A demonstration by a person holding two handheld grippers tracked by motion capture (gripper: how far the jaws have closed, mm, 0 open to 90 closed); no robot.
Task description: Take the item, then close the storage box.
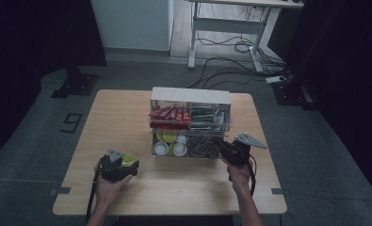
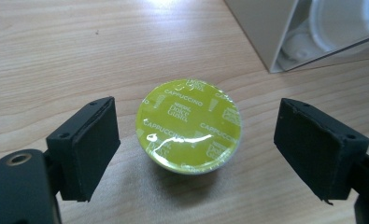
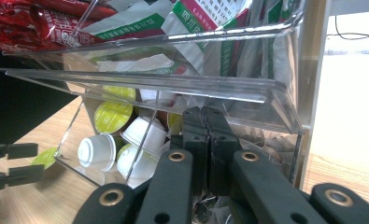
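One coffee capsule sits foil-up on the table, toward its near left corner, between my left gripper pads, which stand spread wide and clear of it. I judge it light, with a stiff plastic cup, a slick rim and dentable foil; best pinched across the side wall below the rim. Its axis runs vertical, lid skyward. My right gripper is clenched empty, pressed against the clear organizer.
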